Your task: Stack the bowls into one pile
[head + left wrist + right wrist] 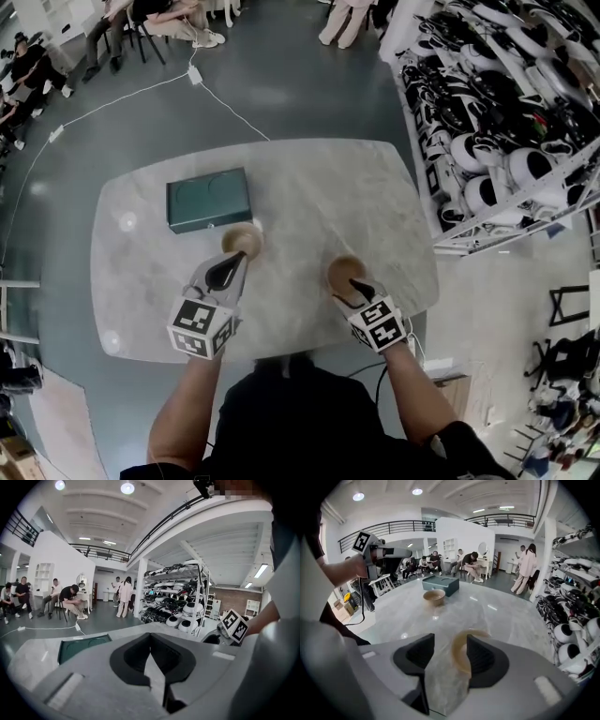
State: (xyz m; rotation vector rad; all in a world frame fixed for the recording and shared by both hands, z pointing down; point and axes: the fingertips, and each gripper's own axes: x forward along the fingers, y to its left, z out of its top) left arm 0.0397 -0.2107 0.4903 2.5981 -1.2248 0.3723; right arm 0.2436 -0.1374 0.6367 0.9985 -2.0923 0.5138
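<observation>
Working over the marble table [309,178], green box [208,199] at the back, I had two bowls well apart: the far bowl [242,240] by my left gripper [230,265], pinched closed on nothing, and the near bowl [345,272] at my right gripper [356,283]. I judged this the pickup step. Only the right gripper view showed its rim between wide jaws, ungripped. Next: close, then carry across.

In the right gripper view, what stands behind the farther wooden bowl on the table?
The green box stands directly behind the bowl, with seated people far beyond. The bowl covers part of the box's lower front, so whether they touch cannot be seen here.
</observation>
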